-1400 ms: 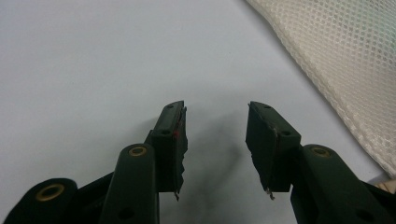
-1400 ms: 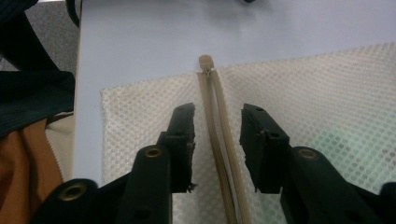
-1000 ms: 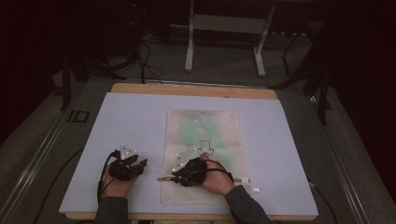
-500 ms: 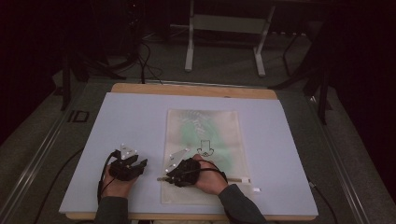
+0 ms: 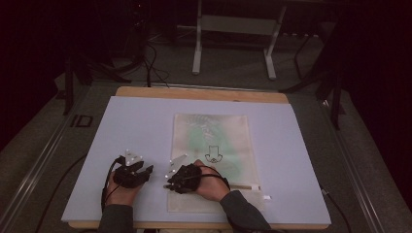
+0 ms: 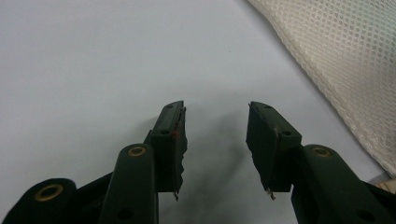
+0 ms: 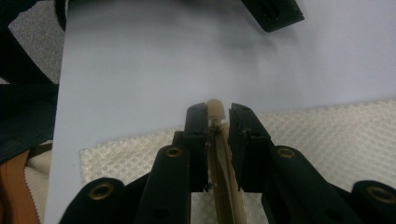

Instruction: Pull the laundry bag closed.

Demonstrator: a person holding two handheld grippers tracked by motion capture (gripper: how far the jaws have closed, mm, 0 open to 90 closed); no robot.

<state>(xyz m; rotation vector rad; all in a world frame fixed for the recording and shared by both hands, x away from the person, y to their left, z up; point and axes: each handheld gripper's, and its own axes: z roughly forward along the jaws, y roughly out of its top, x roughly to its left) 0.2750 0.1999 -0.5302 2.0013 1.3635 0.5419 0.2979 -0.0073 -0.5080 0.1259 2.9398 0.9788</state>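
A cream mesh bag (image 5: 214,136) with a green patch and a small black print lies flat on the pale table cover (image 5: 141,126). My right gripper (image 5: 171,185) sits at the bag's near left corner, pointing left. In the right gripper view its jaws (image 7: 217,114) are shut on a beige zipper tab (image 7: 215,107), with mesh (image 7: 327,130) beneath. A thin zipper line (image 5: 243,186) runs right from that hand. My left gripper (image 5: 145,170) rests on the cover just left of the bag. It is open (image 6: 215,116) with nothing between its fingers, and the bag's edge (image 6: 345,60) lies to its right.
The wooden table edge (image 5: 204,93) shows beyond the cover. Behind the table stand a white metal frame (image 5: 233,29) and dark stands with cables on the floor. A small white piece (image 5: 266,197) lies by the bag's near right corner. Bare cover lies left and right of the bag.
My right hand has slid left along the bag's near edge with the tab still gripped. The left hand has stayed put.
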